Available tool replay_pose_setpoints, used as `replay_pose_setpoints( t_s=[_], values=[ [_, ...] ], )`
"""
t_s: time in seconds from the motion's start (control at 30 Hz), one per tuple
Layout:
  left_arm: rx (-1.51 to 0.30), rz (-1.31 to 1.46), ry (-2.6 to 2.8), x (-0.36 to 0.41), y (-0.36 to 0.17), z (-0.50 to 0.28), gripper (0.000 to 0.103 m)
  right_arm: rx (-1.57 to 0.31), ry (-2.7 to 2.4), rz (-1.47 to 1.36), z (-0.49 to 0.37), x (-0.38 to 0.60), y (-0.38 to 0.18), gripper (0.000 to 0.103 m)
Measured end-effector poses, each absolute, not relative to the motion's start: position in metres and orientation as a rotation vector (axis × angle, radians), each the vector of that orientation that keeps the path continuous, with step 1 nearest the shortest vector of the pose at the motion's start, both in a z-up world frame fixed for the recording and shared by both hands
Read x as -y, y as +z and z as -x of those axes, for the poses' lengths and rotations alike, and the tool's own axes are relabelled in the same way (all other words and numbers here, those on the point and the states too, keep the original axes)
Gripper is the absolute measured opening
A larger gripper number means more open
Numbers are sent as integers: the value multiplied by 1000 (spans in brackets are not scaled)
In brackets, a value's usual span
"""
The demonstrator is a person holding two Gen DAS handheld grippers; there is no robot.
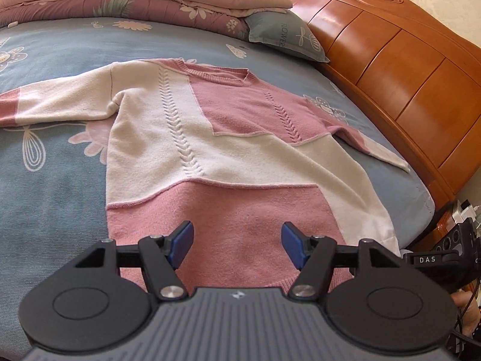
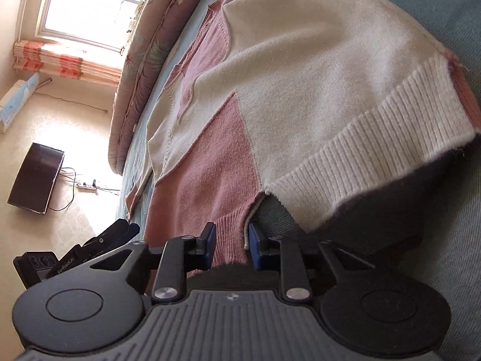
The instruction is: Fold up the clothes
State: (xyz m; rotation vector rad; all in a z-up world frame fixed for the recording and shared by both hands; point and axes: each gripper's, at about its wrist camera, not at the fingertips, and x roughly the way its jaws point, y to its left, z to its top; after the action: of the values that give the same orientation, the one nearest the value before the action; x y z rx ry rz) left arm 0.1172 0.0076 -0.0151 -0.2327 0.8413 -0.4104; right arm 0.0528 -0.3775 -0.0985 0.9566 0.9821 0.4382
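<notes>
Pink-and-cream sweater [image 1: 216, 138] spread flat across blue floral bedsheet [image 1: 54, 180], filling frame centre.

Left gripper [image 1: 237, 242] at lower centre, jaws wide apart over pink hem, gripping nothing. Right gripper [image 2: 231, 245] at lower centre of its view, jaws nearly together, pinching ribbed pink hem edge. Wooden headboard [image 1: 390, 60] upper right.

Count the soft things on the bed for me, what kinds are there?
Sweater: 1
Pillow: 1
Folded quilt: 1
Bedsheet: 1
Total: 4
</notes>
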Motion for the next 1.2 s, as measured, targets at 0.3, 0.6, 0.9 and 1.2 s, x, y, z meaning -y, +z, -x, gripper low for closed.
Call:
replay_pose_setpoints(
  t_s=[0.3, 0.6, 0.9, 1.2],
  values=[
    [-845, 201, -384, -6, -16, -111, 64, -952, 377, -819, -51, 358, -86, 7],
    [-824, 126, -370, -27, 2, -106, 70, -968, 426, -709, -45, 382, -47, 7],
    [-848, 65, -375, -8, -22, -158, 68, -812, 368, -319, -91, 341, 1, 31],
    [-964, -121, -370, -15, -48, -119, 70, -886, 431, -165, -101, 291, -50, 34]
  ],
)
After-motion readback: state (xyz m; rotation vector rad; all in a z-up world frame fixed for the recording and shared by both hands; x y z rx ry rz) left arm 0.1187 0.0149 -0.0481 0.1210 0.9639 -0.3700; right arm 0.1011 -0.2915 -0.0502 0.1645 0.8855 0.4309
